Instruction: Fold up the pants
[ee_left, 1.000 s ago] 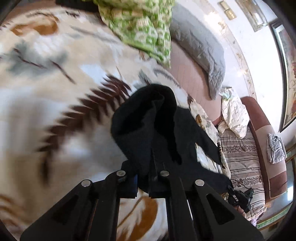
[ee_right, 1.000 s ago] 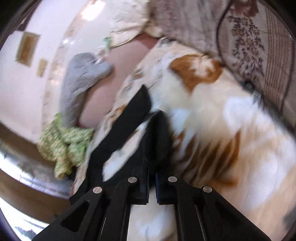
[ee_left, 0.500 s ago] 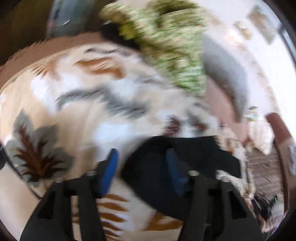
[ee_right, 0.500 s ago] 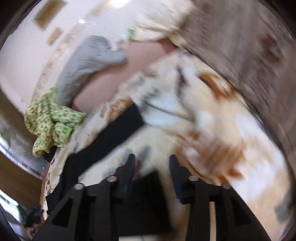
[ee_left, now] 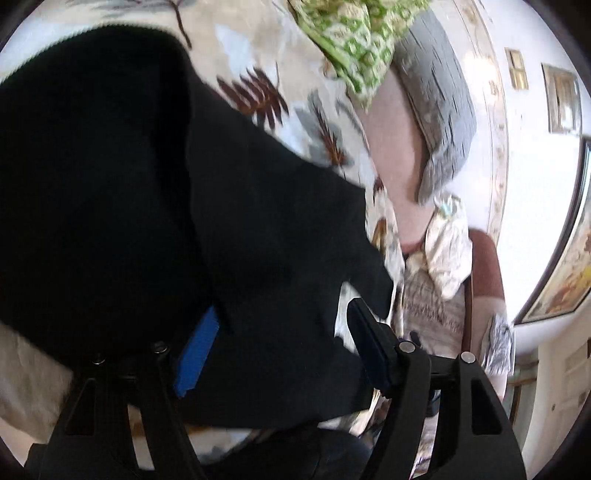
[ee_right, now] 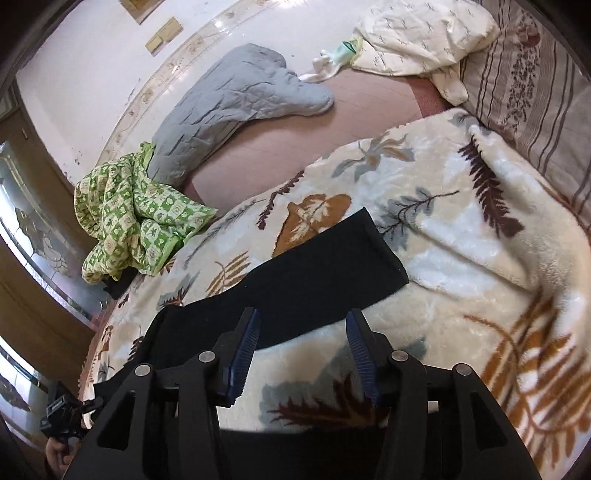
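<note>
- The black pants (ee_right: 314,280) lie on the leaf-patterned blanket (ee_right: 461,258) that covers the bed, one leg stretched out flat with its hemmed end pointing away from the green checked cloth (ee_right: 129,218).
- The right claw (ee_right: 301,350) is spread wide, nothing between its blue pads (ee_right: 242,354); it hovers over the near edge of that leg, so the black fabric sits just beyond and partly between the fingertips, not touching them as far as can be seen.
- The left claw (ee_left: 280,343) is also spread apart. In the left wrist view the pants (ee_left: 166,203) fill most of the frame: a thick bunched mass lies over the blanket (ee_left: 288,74) and drapes across the gap between the fingers, hiding most of the blue pad (ee_left: 199,350) on one side.
- Whether that fabric rests on the left claw or just lies close under it cannot be told.
- Beyond the blanket, on the far side from the pants, the green checked cloth is heaped beside a grey quilt (ee_right: 236,103); a cream patterned bundle (ee_right: 421,33) lies farther along the bed.
</note>
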Tool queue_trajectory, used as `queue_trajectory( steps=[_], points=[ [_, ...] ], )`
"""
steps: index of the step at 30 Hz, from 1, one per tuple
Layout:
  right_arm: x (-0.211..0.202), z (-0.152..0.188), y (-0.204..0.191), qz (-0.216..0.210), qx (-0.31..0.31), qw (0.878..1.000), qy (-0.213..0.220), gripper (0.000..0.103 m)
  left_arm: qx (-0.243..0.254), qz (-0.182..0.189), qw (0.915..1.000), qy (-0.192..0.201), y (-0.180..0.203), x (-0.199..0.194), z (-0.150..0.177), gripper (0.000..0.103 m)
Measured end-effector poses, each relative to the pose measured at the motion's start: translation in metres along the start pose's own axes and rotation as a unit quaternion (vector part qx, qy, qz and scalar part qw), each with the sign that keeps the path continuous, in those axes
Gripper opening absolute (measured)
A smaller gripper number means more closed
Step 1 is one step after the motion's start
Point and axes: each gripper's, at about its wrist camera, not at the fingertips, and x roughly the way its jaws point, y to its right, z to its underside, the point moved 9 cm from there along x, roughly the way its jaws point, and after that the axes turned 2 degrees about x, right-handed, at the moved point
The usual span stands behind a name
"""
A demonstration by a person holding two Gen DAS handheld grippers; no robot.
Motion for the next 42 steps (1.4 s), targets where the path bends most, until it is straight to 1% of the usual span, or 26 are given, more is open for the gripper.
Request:
queue_trajectory(
  steps=[3, 5, 7, 9, 12, 14, 16, 17, 19, 22, 24, 25, 26, 27, 28, 29, 30, 31, 32, 33, 36, 37, 39, 40, 41, 42],
  points=[
    [0.003, -0.003, 0.006, -0.006, 0.019, 1.0, -0.002, 0.05, -0.001, 0.0, 1.0, 0.005, 0.0, -0.001, 0.002, 0.067],
    [0.003, -0.009, 0.009, -0.004, 0.018, 1.0, 0.003, 0.052, 0.006, -0.007, 0.9999, 0.006, -0.001, -0.002, 0.004, 0.053],
    [0.002, -0.02, 0.016, 0.0, 0.019, 1.0, 0.017, 0.054, 0.003, -0.009, 1.0, 0.0, -0.004, -0.002, 0.006, 0.024],
    [0.004, -0.036, 0.027, 0.0, 0.029, 0.999, 0.026, 0.058, -0.003, -0.009, 1.0, -0.004, -0.004, 0.001, 0.005, 0.004],
    [0.02, -0.068, 0.04, -0.004, 0.061, 0.998, 0.016, 0.058, 0.0, -0.002, 1.0, 0.003, 0.0, -0.005, 0.0, 0.003],
    [0.044, -0.081, 0.042, -0.008, 0.062, 0.998, -0.025, 0.058, 0.015, 0.001, 0.9998, 0.014, 0.009, -0.012, -0.005, 0.003],
    [0.075, -0.088, 0.042, 0.017, 0.041, 0.996, -0.077, 0.058, 0.039, 0.007, 0.9987, 0.031, 0.025, -0.022, -0.014, 0.003],
    [0.087, -0.09, 0.043, 0.032, 0.028, 0.995, -0.093, 0.058, 0.051, 0.01, 0.9979, 0.04, 0.031, -0.026, -0.02, 0.003],
    [0.109, -0.096, 0.047, 0.06, 0.009, 0.992, -0.113, 0.058, 0.059, 0.011, 0.9967, 0.054, 0.04, -0.03, -0.035, 0.003],
    [0.131, -0.092, 0.054, 0.083, -0.003, 0.987, -0.134, 0.058, 0.056, 0.014, 0.9953, 0.078, 0.047, -0.036, -0.066, 0.003],
    [0.14, -0.081, 0.058, 0.094, -0.017, 0.982, -0.162, 0.051, 0.055, 0.01, 0.9922, 0.112, 0.05, -0.043, -0.095, 0.003],
    [0.139, -0.078, 0.058, 0.097, -0.032, 0.982, -0.159, 0.04, 0.05, 0.013, 0.9898, 0.133, 0.048, -0.046, -0.115, 0.006],
    [0.137, -0.076, 0.057, 0.09, -0.036, 0.983, -0.157, 0.028, 0.056, 0.002, 0.9864, 0.155, 0.043, -0.046, -0.141, 0.012],
    [0.133, -0.072, 0.058, 0.075, -0.026, 0.984, -0.162, 0.027, 0.062, -0.015, 0.9833, 0.171, 0.035, -0.045, -0.158, 0.035],
    [0.128, -0.071, 0.061, 0.073, -0.017, 0.984, -0.161, 0.027, 0.051, -0.066, 0.9784, 0.189, 0.014, -0.044, -0.18, 0.063],
    [0.121, -0.07, 0.066, 0.079, -0.016, 0.985, -0.155, 0.031, 0.032, -0.091, 0.9765, 0.193, -0.002, -0.045, -0.188, 0.065],
    [0.112, -0.07, 0.07, 0.085, -0.012, 0.986, -0.144, 0.034, -0.002, -0.097, 0.9768, 0.191, -0.018, -0.044, -0.191, 0.065],
    [0.098, -0.066, 0.075, 0.075, 0.002, 0.988, -0.133, 0.049, -0.035, -0.059, 0.9823, 0.175, -0.028, -0.04, -0.186, 0.065],
    [0.09, -0.062, 0.076, 0.061, 0.015, 0.99, -0.129, 0.067, -0.039, -0.044, 0.9844, 0.166, -0.029, -0.036, -0.181, 0.065],
    [0.08, -0.054, 0.081, 0.047, 0.034, 0.99, -0.125, 0.07, -0.031, -0.04, 0.986, 0.159, -0.03, -0.033, -0.172, 0.066],
    [0.072, -0.032, 0.09, 0.022, 0.079, 0.988, -0.131, 0.071, -0.009, -0.044, 0.9885, 0.145, -0.028, -0.028, -0.149, 0.066],
    [0.069, -0.029, 0.089, 0.01, 0.083, 0.99, -0.114, 0.071, -0.002, -0.043, 0.9897, 0.136, -0.027, -0.025, -0.139, 0.067],
    [0.07, -0.028, 0.087, 0.002, 0.094, 0.99, -0.104, 0.071, 0.028, -0.059, 0.9894, 0.13, -0.024, -0.024, -0.122, 0.067],
    [0.071, -0.028, 0.088, 0.004, 0.101, 0.99, -0.102, 0.068, 0.06, -0.074, 0.9864, 0.134, -0.018, -0.022, -0.113, 0.067],
    [0.071, -0.027, 0.087, 0.003, 0.105, 0.989, -0.101, 0.062, 0.089, -0.089, 0.9819, 0.142, -0.012, -0.021, -0.109, 0.067],
    [0.072, -0.027, 0.087, -0.002, 0.113, 0.988, -0.103, 0.057, 0.128, -0.112, 0.9733, 0.154, -0.007, -0.021, -0.104, 0.069]
  ],
)
